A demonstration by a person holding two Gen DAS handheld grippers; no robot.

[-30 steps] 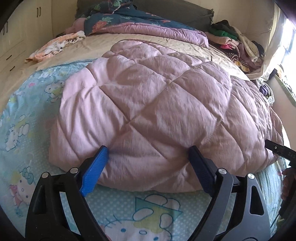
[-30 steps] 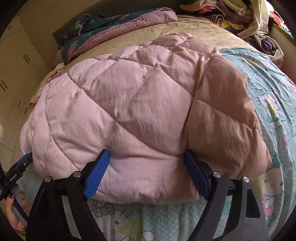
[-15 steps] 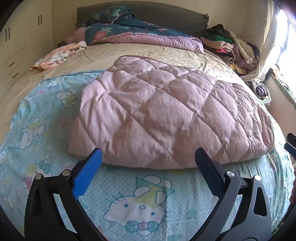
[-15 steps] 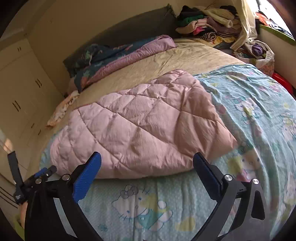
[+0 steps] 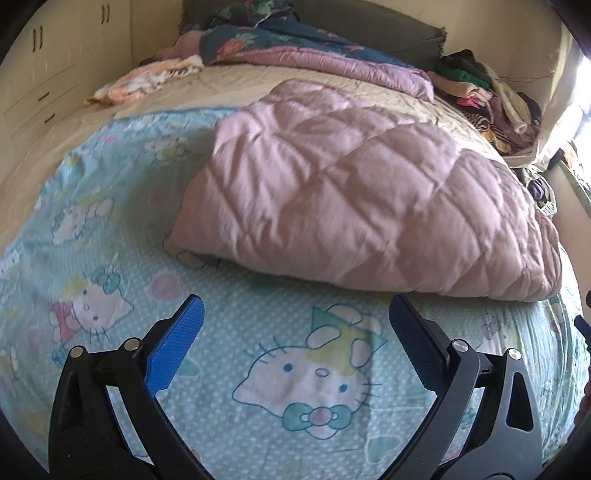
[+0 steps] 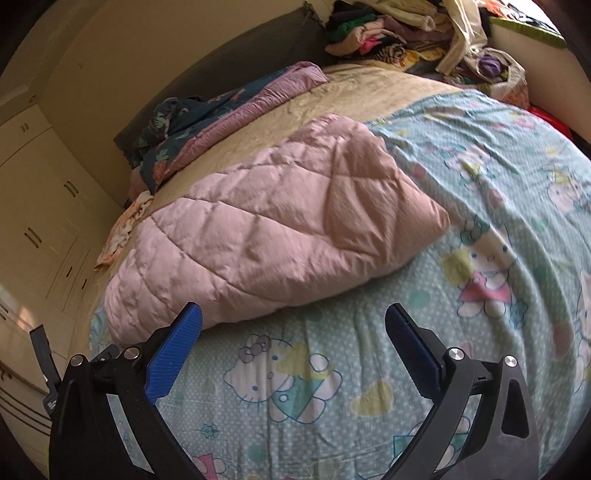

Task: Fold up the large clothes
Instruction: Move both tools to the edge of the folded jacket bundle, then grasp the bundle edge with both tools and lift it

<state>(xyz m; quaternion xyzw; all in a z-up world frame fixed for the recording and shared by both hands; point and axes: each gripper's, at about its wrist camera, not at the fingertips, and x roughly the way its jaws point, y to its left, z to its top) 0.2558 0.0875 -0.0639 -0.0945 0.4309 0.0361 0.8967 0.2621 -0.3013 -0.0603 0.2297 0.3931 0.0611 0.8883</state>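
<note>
The left gripper (image 5: 293, 343) hangs with its jaws spread wide and nothing between them, only the cartoon sheet (image 5: 110, 236) below. The right gripper (image 6: 293, 343) is the same: wide apart, empty, its left pad just short of the coat's near edge and not touching it.

The pink quilted coat (image 5: 354, 192) lies folded into 1 puffy bundle on the sheet, just beyond both sets of fingers, its far edge reaching onto the beige cover (image 5: 236, 83). In the right view the coat (image 6: 273, 236) runs to a blunt corner at the right.

It looks soft, light and springy: the padding should compress easily under the pads, but the smooth shell is likely slippery and the loft will tend to push a fold back open. A good hold is probably a deep pinch on the near edge, 1 gripper toward each end, taking all layers together, not just the top skin.

Count: 2 grippers, 1 coat, 1 cartoon sheet, 1 dark floral quilt (image 5: 295, 40) at the head, 1 heap of clothes (image 6: 399, 33) in the far corner, and 1 small patterned cloth (image 5: 144, 77) by the cupboards.
</note>
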